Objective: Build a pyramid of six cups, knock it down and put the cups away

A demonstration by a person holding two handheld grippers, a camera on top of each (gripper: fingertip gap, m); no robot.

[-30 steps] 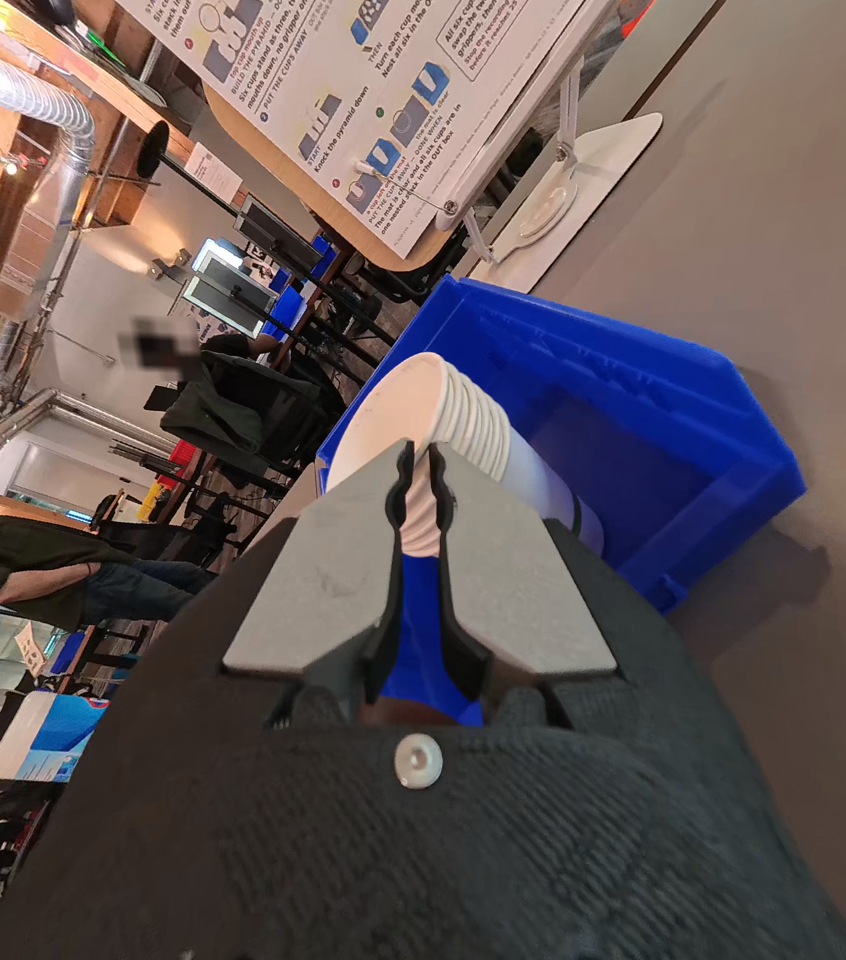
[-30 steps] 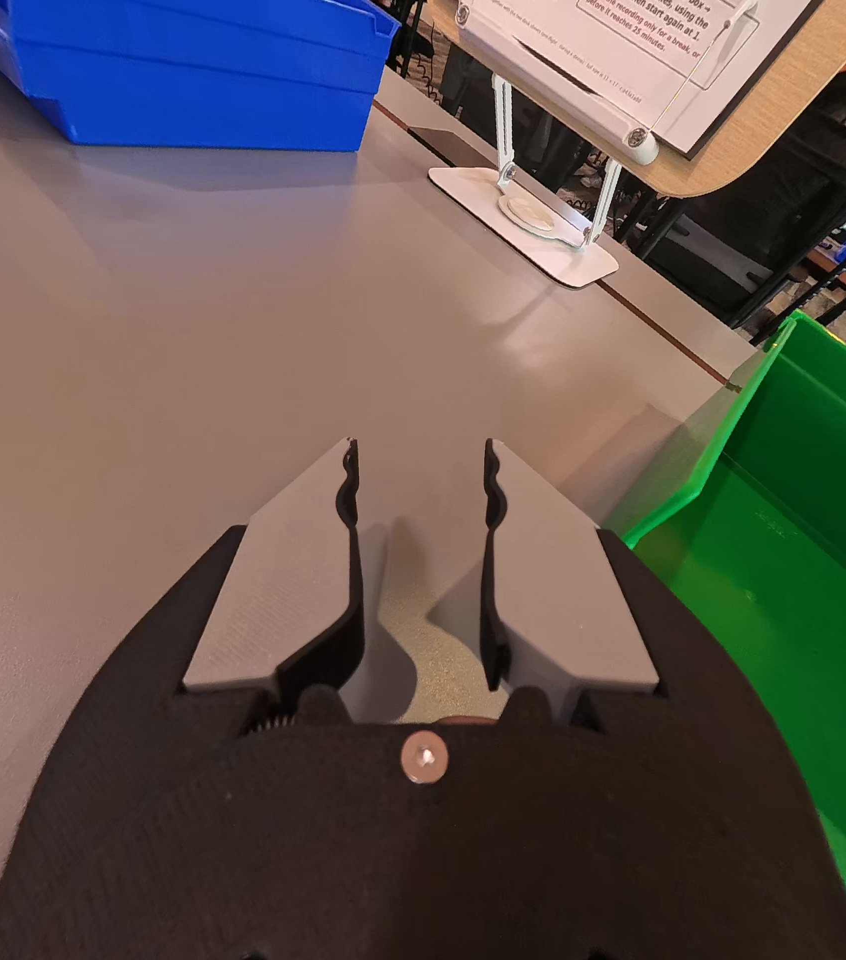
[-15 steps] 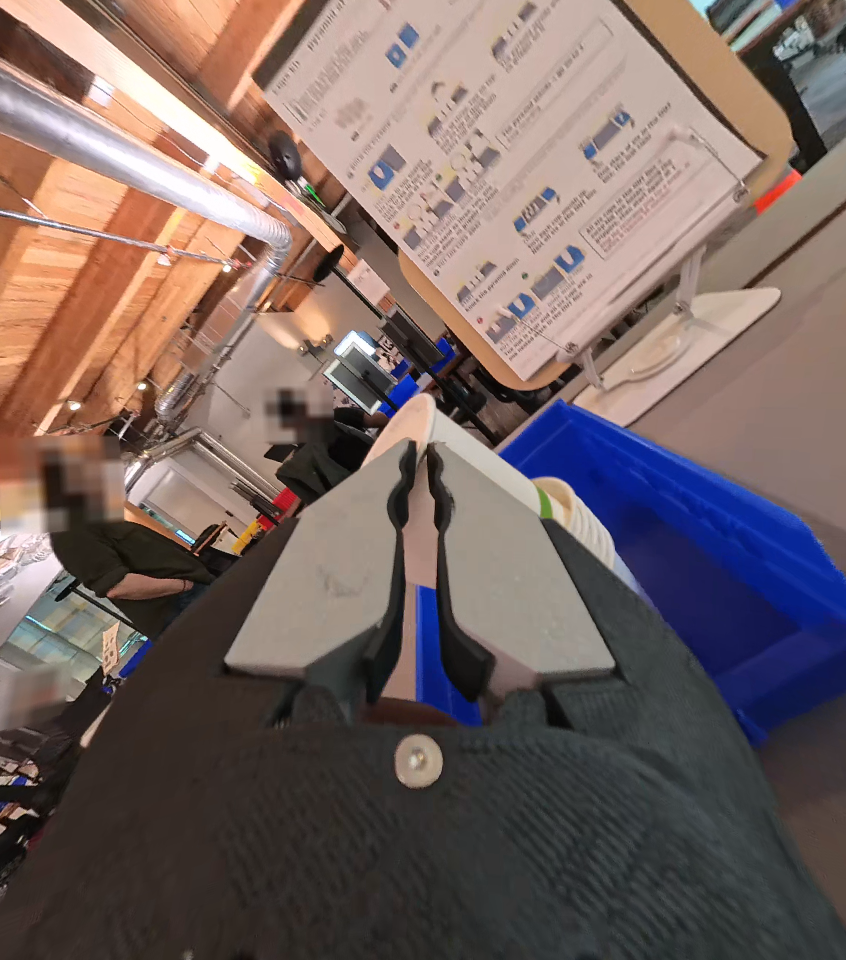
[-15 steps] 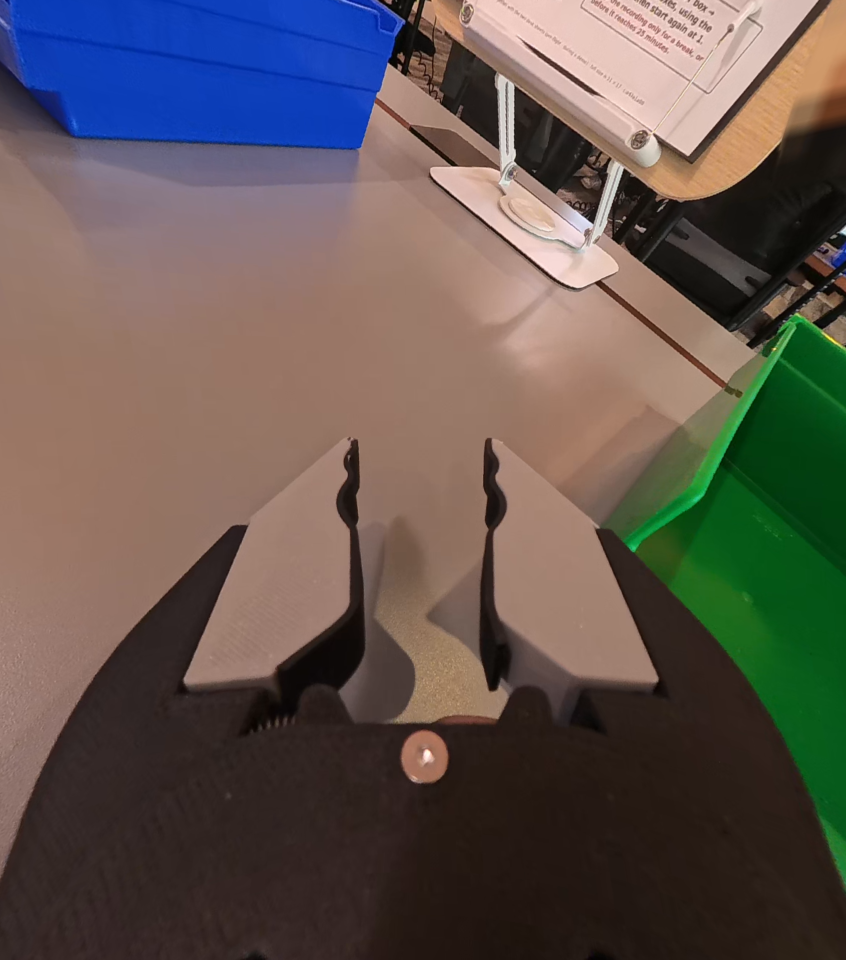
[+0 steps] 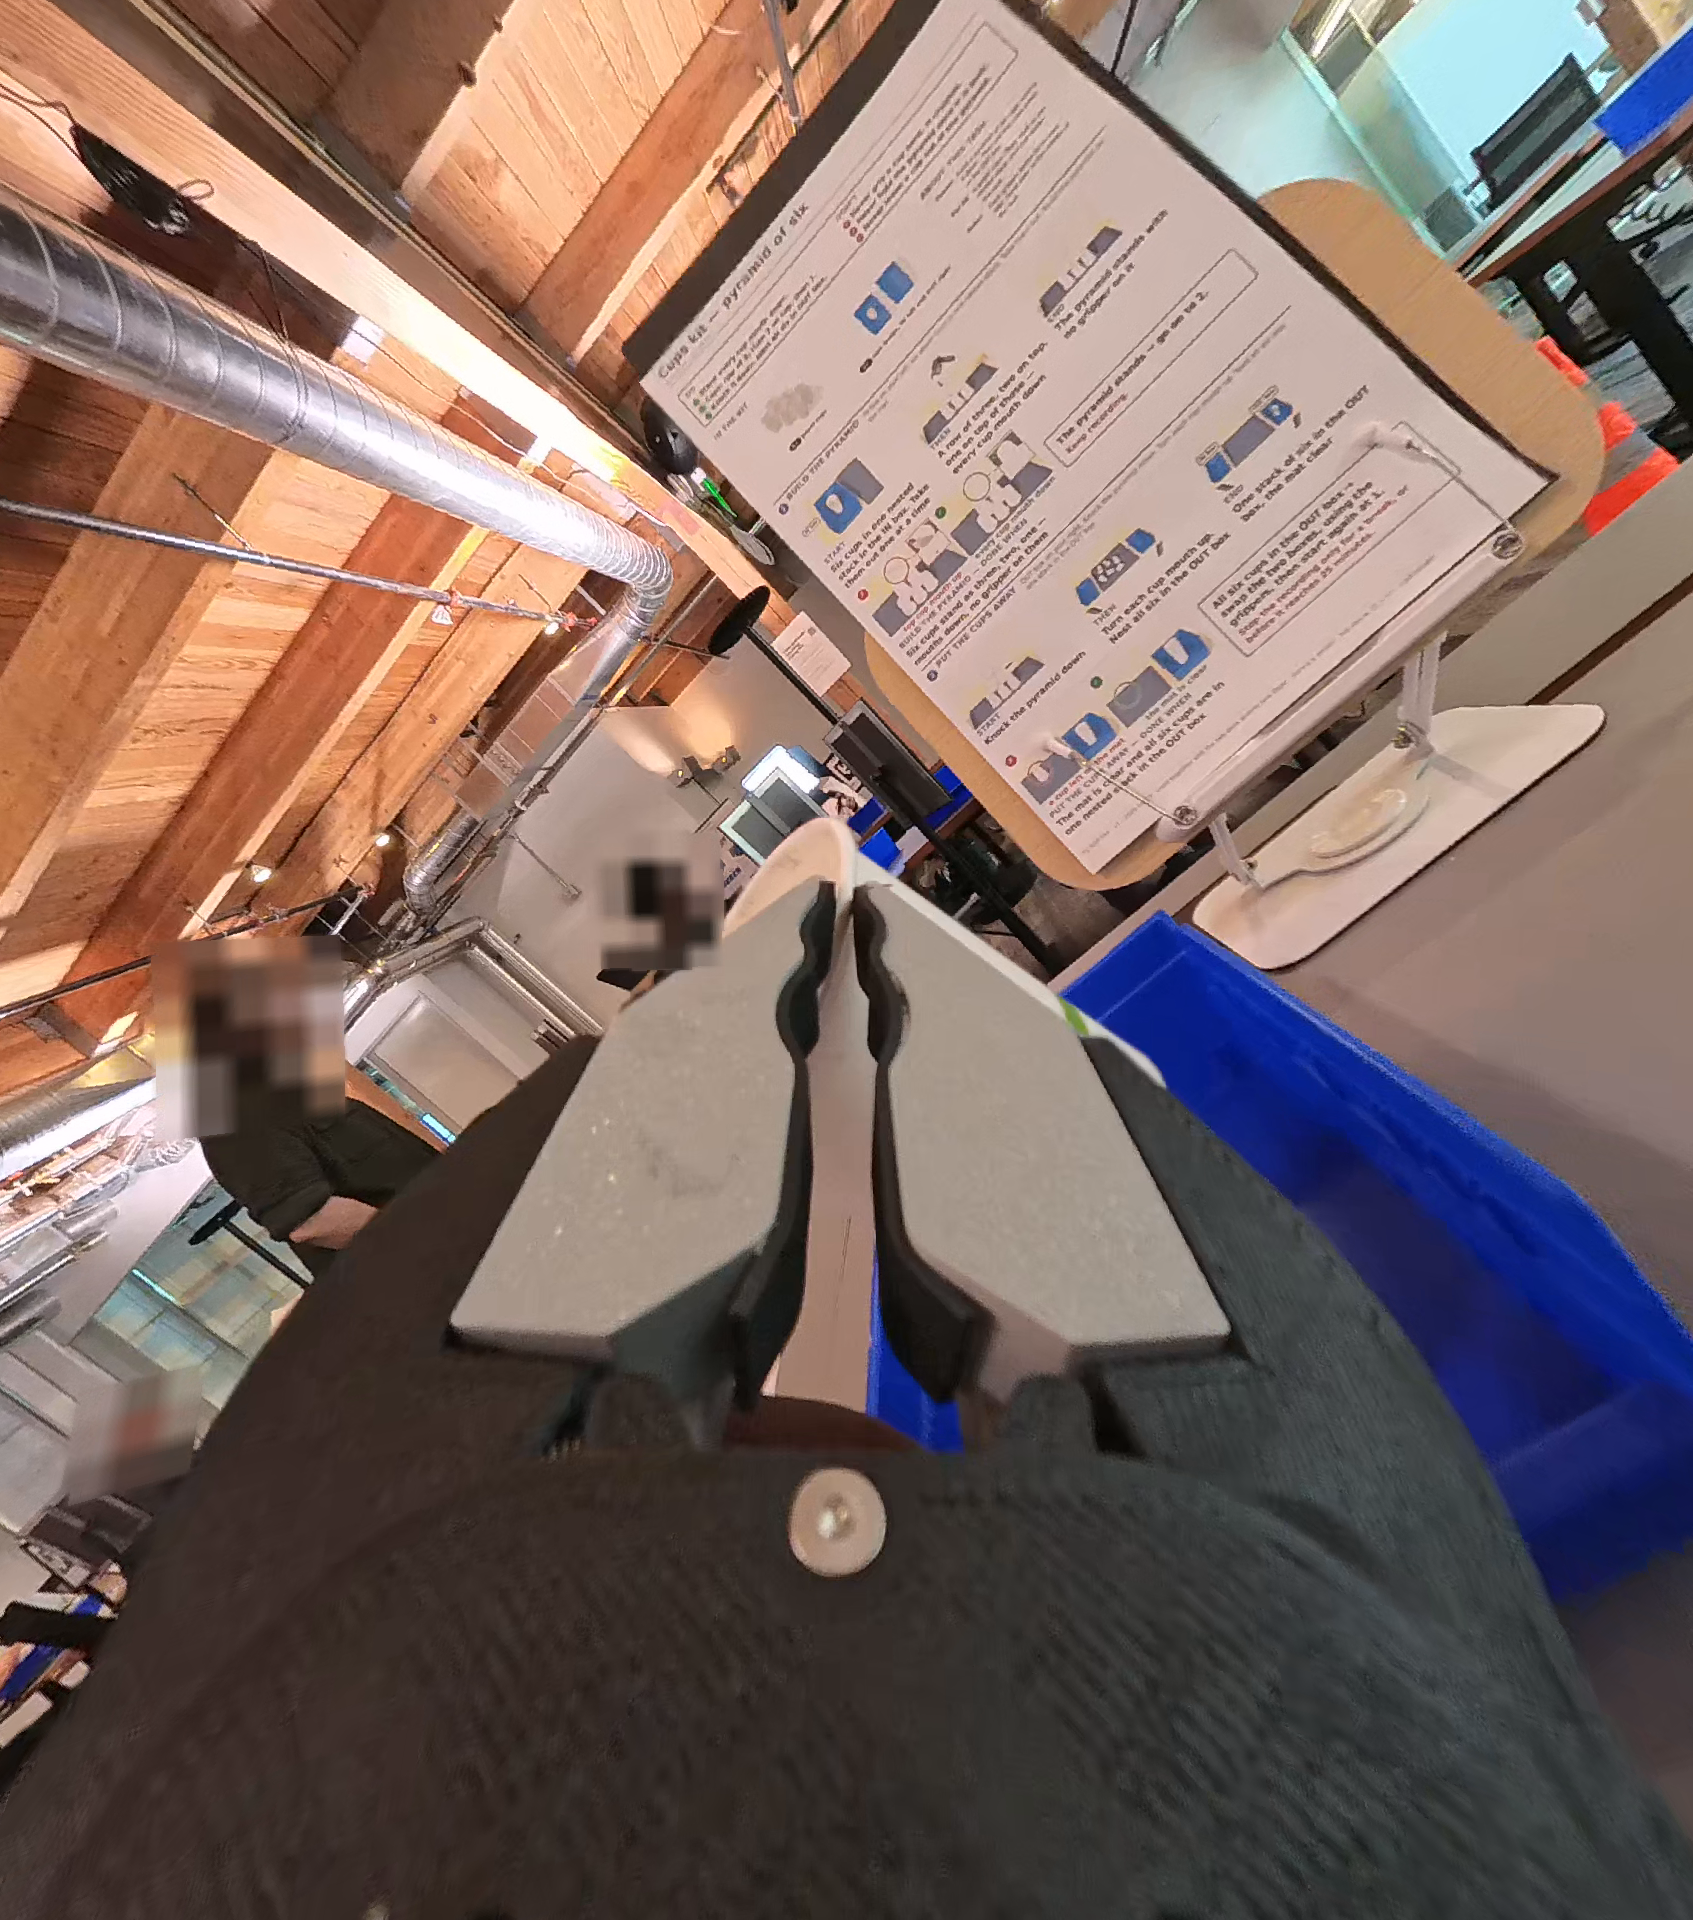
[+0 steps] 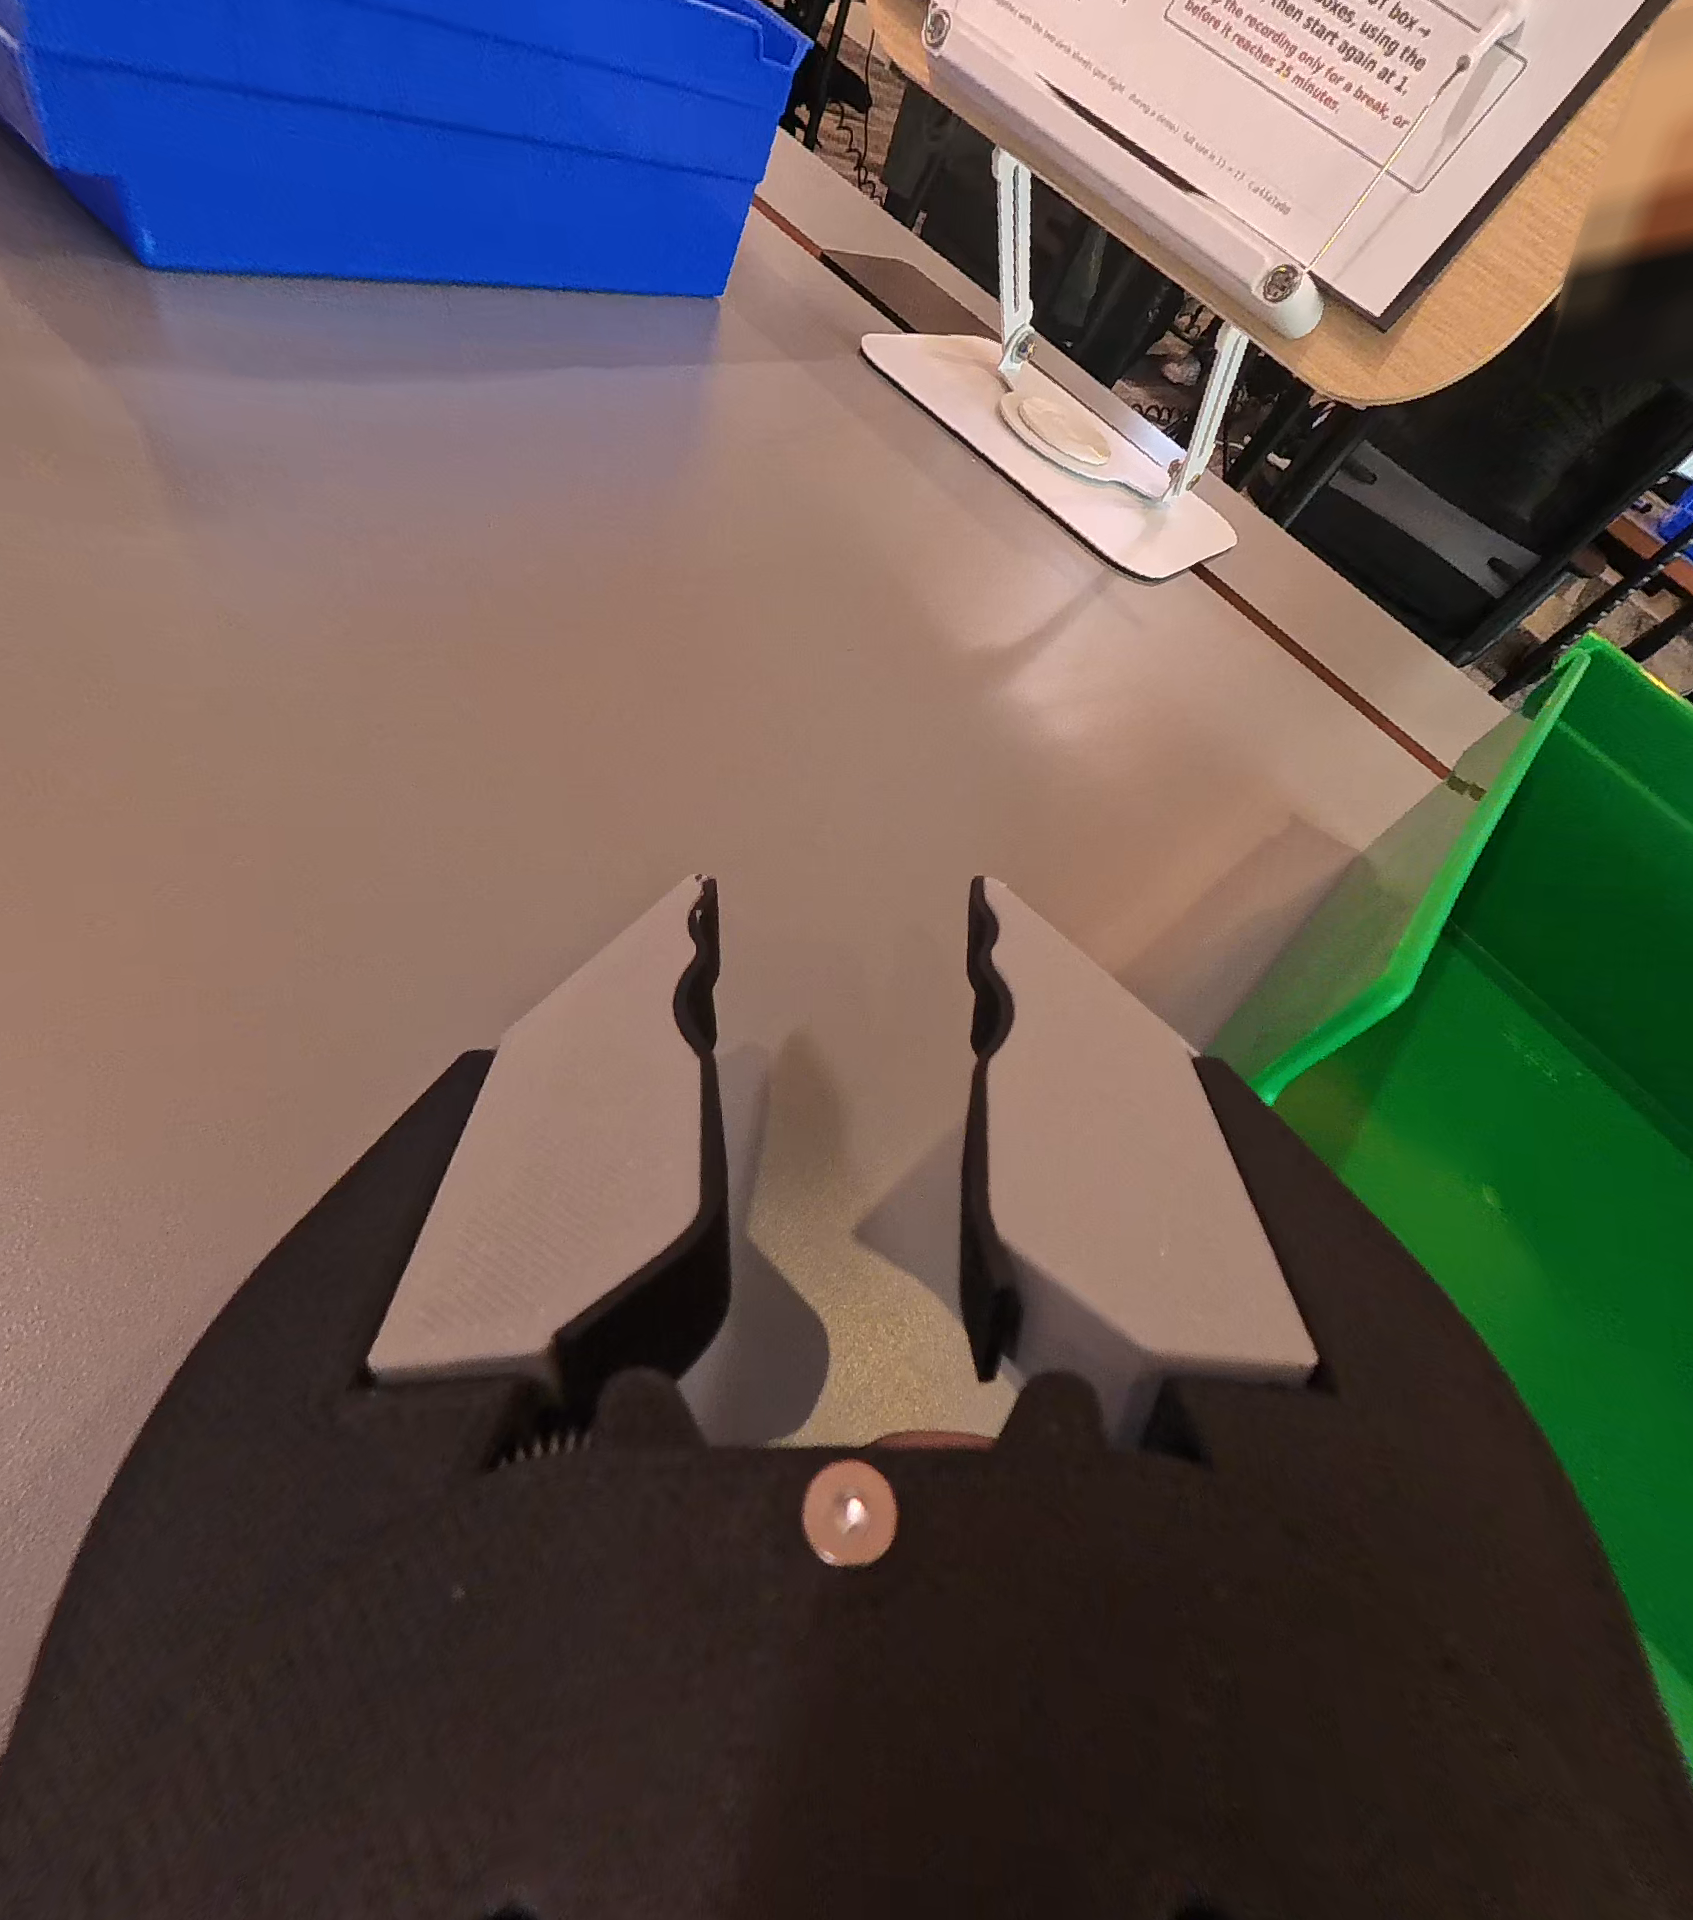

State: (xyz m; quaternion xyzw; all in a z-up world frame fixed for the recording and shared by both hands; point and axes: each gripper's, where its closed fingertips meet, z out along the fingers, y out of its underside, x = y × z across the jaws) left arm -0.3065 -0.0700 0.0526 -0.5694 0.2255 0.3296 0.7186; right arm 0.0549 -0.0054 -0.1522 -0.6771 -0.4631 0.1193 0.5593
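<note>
My left gripper (image 5: pixel 842 904) is shut on the wall of a white cup (image 5: pixel 788 864) and holds it in the air above the blue bin (image 5: pixel 1393 1174). The cup's rim shows just past the fingertips, and its side with a green mark runs behind the right finger. The gripper hides the inside of the bin near me, and I see no other cups. My right gripper (image 6: pixel 842 894) is open and empty, low over the grey table (image 6: pixel 406 623), with the green bin (image 6: pixel 1548 1091) just to its right.
An instruction board on a white stand (image 5: pixel 1341 821) is at the table's far edge, also in the right wrist view (image 6: pixel 1060 436). The blue bin (image 6: pixel 406 156) sits far left there. People stand beyond the table. The grippers' ends are close to 40 cm from one another.
My left gripper has risen and tilted up, pulling one cup off the nested stack in the blue bin; the stack is no longer in view. My right gripper has not moved.
</note>
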